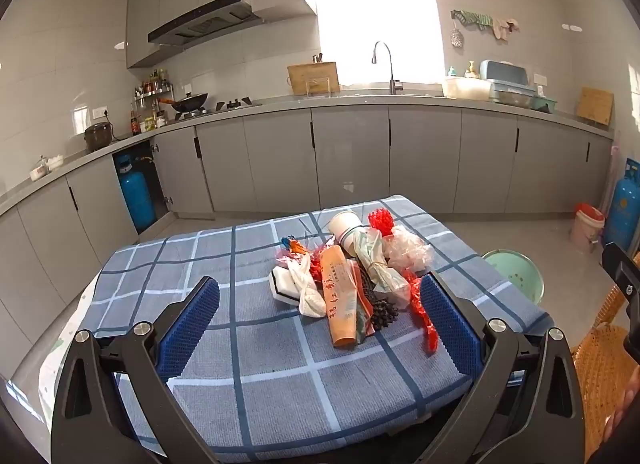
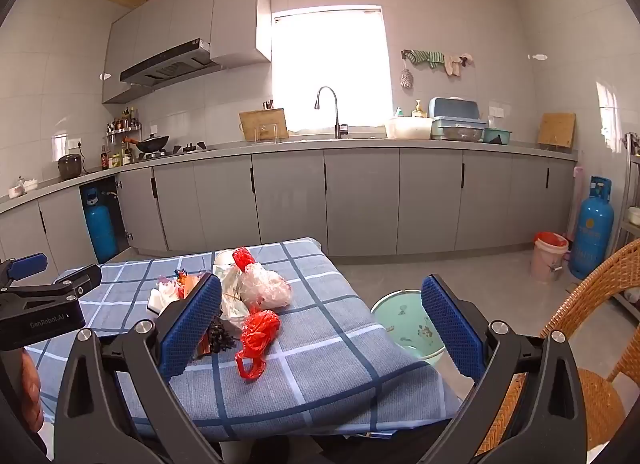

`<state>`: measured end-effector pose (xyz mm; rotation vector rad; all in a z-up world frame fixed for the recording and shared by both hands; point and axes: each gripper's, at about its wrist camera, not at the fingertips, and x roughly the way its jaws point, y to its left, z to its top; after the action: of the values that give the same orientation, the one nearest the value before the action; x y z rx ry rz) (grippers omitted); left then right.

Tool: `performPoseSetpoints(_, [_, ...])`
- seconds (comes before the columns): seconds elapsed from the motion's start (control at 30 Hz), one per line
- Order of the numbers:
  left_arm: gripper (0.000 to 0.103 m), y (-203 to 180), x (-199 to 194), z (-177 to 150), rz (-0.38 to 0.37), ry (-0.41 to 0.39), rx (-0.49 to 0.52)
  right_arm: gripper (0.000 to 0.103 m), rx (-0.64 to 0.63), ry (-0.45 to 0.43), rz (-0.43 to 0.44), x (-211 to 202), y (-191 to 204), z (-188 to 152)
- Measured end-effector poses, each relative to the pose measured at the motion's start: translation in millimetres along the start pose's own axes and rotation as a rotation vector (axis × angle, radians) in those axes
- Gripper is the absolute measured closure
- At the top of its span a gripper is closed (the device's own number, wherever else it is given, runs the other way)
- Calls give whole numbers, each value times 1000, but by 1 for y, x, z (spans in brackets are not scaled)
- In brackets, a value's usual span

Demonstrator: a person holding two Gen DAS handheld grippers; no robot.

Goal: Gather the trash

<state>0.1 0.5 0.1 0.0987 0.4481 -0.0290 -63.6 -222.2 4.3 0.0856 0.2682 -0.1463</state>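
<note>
1. Left wrist view: the left gripper (image 1: 320, 320) hangs released, jaws wide apart, over the checked tablecloth (image 1: 280, 376). The trash pile (image 1: 348, 276) lies mid-table: an orange wrapper (image 1: 339, 300) with red Chinese characters too blurred to read, and a tipped paper cup (image 1: 346, 229), contents hidden.
2. Right wrist view: the right gripper (image 2: 322, 324) is likewise spread, empty. "GenRobot.AI" marks the left gripper's body. A mint-green basin (image 2: 404, 320) sits beside the table; a pink bucket (image 2: 549, 260) holds a red liner.

A heap of mixed wrappers, bags and a paper cup (image 1: 347, 276) lies on the blue checked cloth-covered bench (image 1: 256, 376); the pale green plastic basin (image 2: 404, 324) (floor level) sits right of it.
</note>
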Motion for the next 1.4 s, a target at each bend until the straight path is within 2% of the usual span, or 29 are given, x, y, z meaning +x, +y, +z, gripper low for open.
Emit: performPoseSetpoints(1.4, [4, -2, -3, 3, 3, -10, 12, 5, 0, 19, 0, 7, -1, -4])
